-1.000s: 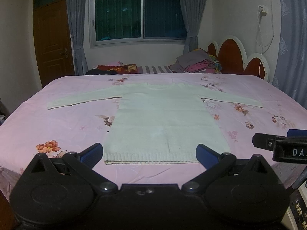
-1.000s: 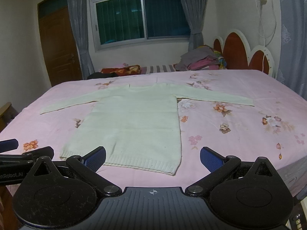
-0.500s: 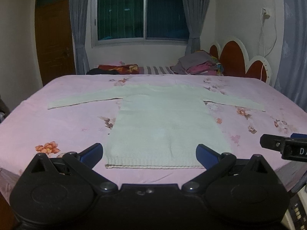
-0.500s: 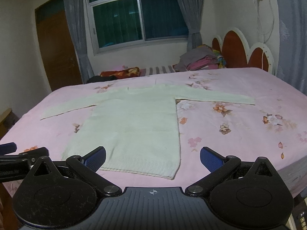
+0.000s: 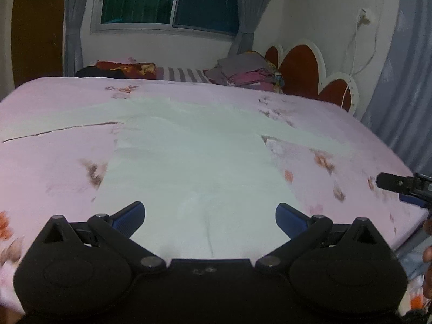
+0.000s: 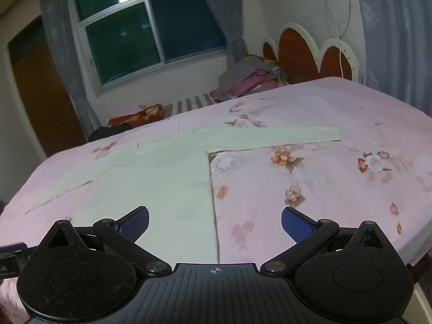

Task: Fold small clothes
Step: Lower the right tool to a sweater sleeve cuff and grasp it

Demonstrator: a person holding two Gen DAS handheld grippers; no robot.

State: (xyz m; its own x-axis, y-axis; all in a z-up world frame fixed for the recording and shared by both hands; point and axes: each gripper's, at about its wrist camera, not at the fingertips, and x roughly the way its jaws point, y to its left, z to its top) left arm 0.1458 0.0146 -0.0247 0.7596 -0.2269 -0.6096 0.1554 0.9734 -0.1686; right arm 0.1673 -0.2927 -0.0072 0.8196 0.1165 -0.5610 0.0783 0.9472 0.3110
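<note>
On bed [image 5: 54,162], sweater [image 5: 189,162] flat, sleeves out (left view blurry, probably unwrinkled). Left gripper [image 5: 210,216] and right gripper [image 6: 215,222] both wide, holding nothing.

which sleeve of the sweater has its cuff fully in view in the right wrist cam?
The sweater's right-hand sleeve: squared cuff visible near the floral print. The left-hand sleeve blurs out toward the bed edge.

Home bedroom — pink floral bed [image 6: 337,189], scalloped headboard [image 5: 305,70], curtained window [image 6: 151,35]
</note>
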